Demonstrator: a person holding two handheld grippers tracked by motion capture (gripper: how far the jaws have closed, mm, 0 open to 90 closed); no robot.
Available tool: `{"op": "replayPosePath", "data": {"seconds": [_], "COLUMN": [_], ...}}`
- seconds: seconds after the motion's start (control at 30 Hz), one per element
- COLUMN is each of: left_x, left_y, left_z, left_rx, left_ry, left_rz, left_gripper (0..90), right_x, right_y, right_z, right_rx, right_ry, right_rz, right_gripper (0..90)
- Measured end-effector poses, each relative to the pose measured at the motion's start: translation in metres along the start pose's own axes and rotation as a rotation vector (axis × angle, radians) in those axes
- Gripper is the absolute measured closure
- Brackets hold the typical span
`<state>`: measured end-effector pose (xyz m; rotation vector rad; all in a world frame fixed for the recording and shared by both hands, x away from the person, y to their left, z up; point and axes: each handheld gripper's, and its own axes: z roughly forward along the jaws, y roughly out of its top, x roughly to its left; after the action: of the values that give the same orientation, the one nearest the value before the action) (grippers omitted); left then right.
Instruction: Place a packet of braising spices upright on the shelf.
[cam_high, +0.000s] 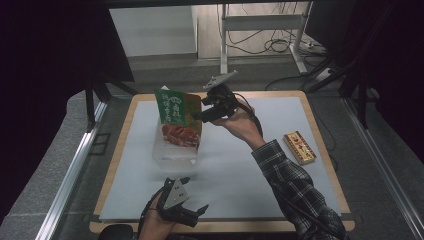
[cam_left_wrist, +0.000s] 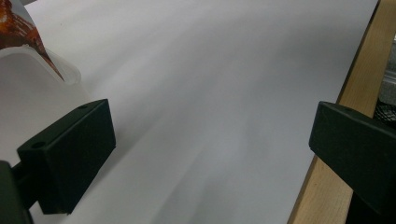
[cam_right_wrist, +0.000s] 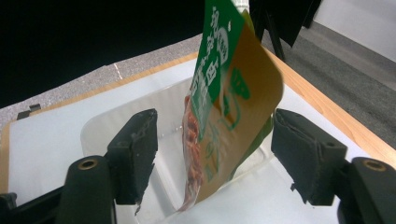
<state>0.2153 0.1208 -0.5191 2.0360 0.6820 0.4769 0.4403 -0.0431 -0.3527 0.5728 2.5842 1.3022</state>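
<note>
A green and orange snack pouch (cam_high: 177, 120) stands on end, leaning, inside a clear plastic tub (cam_high: 172, 157) on the white mat. My right gripper (cam_high: 199, 109) is beside the pouch's upper right edge. In the right gripper view the pouch (cam_right_wrist: 229, 116) sits between the two spread jaws without either pad pressing on it, so my right gripper (cam_right_wrist: 212, 140) is open. The tub (cam_right_wrist: 102, 126) lies below it. My left gripper (cam_high: 196, 194) rests near the table's front edge, open and holding nothing (cam_left_wrist: 210, 135). The tub's corner (cam_left_wrist: 28, 79) shows at the upper left of the left gripper view.
A small flat red and yellow box (cam_high: 299, 147) lies on the mat near the right edge. The white mat (cam_high: 260, 175) covers a wooden tabletop (cam_high: 320, 135). Desk legs and cables are on the floor beyond the far edge.
</note>
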Motion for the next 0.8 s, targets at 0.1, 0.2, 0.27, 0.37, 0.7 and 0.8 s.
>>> {"op": "replayPosePath", "data": {"seconds": [0.1, 0.2, 0.27, 0.37, 0.7, 0.8], "left_x": [0.0, 0.0, 0.0, 0.0, 0.0, 0.0], "left_y": [0.0, 0.0, 0.0, 0.0, 0.0, 0.0], "left_z": [0.0, 0.0, 0.0, 0.0, 0.0, 0.0], "left_rx": [0.001, 0.0, 0.0, 0.0, -0.007, -0.007], "left_ry": [0.0, 0.0, 0.001, 0.001, 0.002, 0.002], "left_rz": [-0.001, -0.001, -0.001, -0.002, -0.005, -0.005], "left_gripper": [0.0, 0.0, 0.0, 0.0, 0.0, 0.0], "right_x": [0.0, -0.002, -0.002, -0.001, 0.002, 0.003], "right_y": [-0.004, -0.009, -0.013, -0.02, -0.042, -0.048], "right_z": [-0.001, -0.002, -0.002, -0.002, -0.007, -0.009], "right_rx": [0.008, 0.019, 0.019, 0.017, 0.004, 0.007], "right_ry": [0.012, 0.033, 0.033, 0.034, 0.025, 0.026], "right_rz": [0.008, 0.023, 0.029, 0.032, 0.032, 0.034], "right_gripper": [30.8, 30.9, 30.2, 28.8, 22.2, 21.2]}}
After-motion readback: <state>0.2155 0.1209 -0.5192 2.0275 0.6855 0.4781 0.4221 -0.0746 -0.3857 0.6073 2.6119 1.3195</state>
